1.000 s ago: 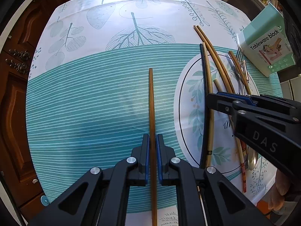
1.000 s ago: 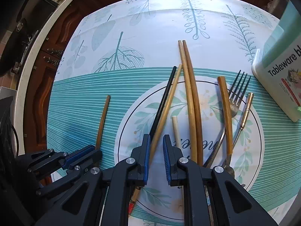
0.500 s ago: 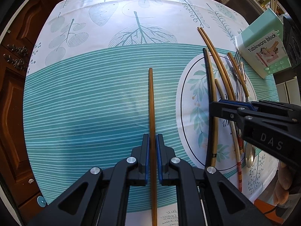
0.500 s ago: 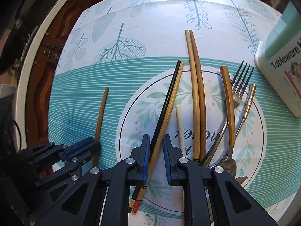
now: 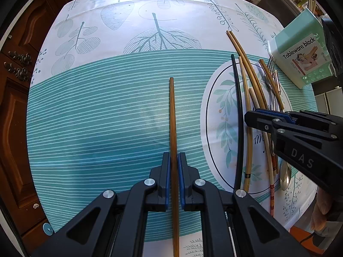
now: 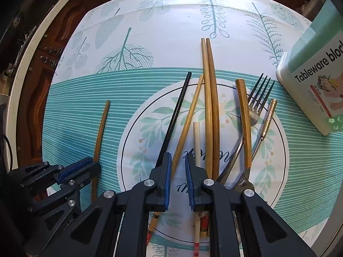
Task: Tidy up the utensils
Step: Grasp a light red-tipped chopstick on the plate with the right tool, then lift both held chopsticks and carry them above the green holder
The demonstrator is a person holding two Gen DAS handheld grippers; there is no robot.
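Observation:
My left gripper [image 5: 174, 156] is shut on a thin brown chopstick [image 5: 172, 111] that runs straight ahead over the teal stripes; it also shows from the right wrist as the left gripper [image 6: 94, 167] on the brown chopstick [image 6: 101, 128]. My right gripper [image 6: 178, 156] hovers over the utensil pile with a narrow gap between its pads. A tan chopstick [image 6: 188, 120] lies on the cloth under that gap, and a black chopstick [image 6: 175, 117] lies just left of it. From the left wrist, the right gripper [image 5: 250, 115] is above the pile.
The pile also holds two long bamboo chopsticks [image 6: 211, 98], a short pale chopstick [image 6: 196, 141], a fork [image 6: 257, 98] and a wooden-handled utensil [image 6: 244, 117]. A mint "Tableware block" box [image 6: 315, 81] stands at the far right. Dark wooden cabinets border the table on the left.
The right gripper has shifted only slightly over the pile. The left gripper keeps its hold on the brown chopstick and has not moved.

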